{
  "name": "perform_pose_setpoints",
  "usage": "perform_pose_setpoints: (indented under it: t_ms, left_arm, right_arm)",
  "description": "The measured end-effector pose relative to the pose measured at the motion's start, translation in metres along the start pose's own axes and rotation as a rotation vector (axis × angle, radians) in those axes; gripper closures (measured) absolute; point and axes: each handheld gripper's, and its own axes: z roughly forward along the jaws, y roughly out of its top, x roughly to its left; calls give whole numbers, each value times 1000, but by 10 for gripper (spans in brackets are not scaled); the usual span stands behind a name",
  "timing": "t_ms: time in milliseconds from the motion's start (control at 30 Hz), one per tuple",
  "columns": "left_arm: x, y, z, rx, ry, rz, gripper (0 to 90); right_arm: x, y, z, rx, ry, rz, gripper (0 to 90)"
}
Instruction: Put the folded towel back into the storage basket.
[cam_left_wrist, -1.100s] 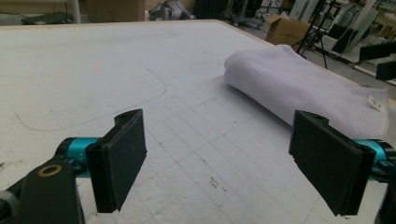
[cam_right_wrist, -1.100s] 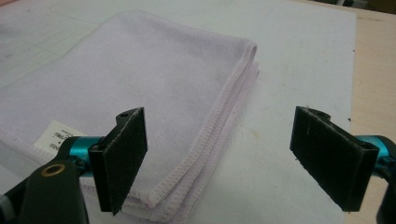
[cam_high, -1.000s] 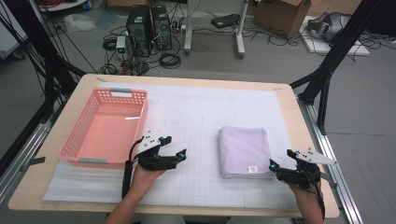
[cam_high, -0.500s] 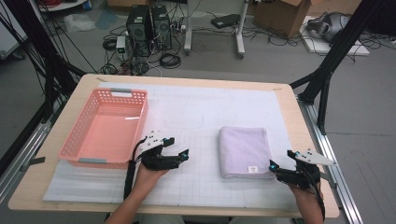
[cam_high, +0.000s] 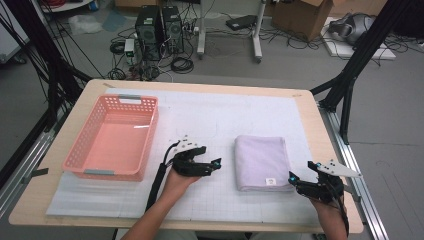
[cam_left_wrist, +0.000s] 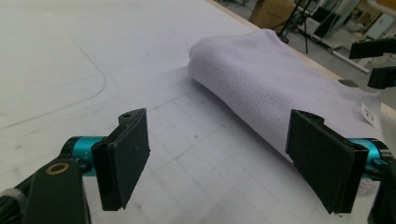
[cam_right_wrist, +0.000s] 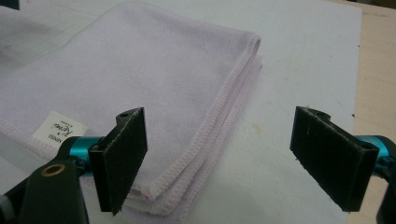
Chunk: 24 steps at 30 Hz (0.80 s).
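Observation:
A folded lilac towel (cam_high: 262, 162) with a small white label lies on the white gridded mat. My left gripper (cam_high: 216, 165) rests on the mat just left of it, jaws open and empty, pointing at its folded edge (cam_left_wrist: 261, 79). My right gripper (cam_high: 295, 181) sits at the towel's near right corner, open with nothing held; its left pad (cam_right_wrist: 122, 154) hovers over the hemmed corner of the towel (cam_right_wrist: 154, 88), and the label (cam_right_wrist: 60, 127) lies beside it. The right gripper's jaws (cam_left_wrist: 378, 60) appear beyond the towel in the left gripper view.
A pink plastic basket (cam_high: 113, 138), empty, stands on the left of the mat. The wooden table edge (cam_high: 335, 150) runs close on the right. Computers, cables and boxes lie on the floor beyond the table.
The left gripper has crept slightly to the right, toward the towel. The right gripper and towel are still.

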Motion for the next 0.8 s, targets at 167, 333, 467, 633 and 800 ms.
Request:
perform_pose_setpoints:
  t_ms: [167,333,467,633,800]
  left_arm:
    - [-10,12,27,42,-27,-26,223]
    - [-23,18,53,103,-41,-27,225]
    - [-29,16,67,149,-22,-53,230]
    - [-33,12,75,195,-19,-103,263]
    - [-34,9,79,217,-63,-140,341]
  right_arm:
    - [0,-1,0,4,3,2,178]
    - [0,-1,-1,-1,11,8,178]
    - [0,0,-1,-4,13,7,178]
    - [0,-1,-1,4,14,4,179]
    - [1,0,0,1,15,0,178]
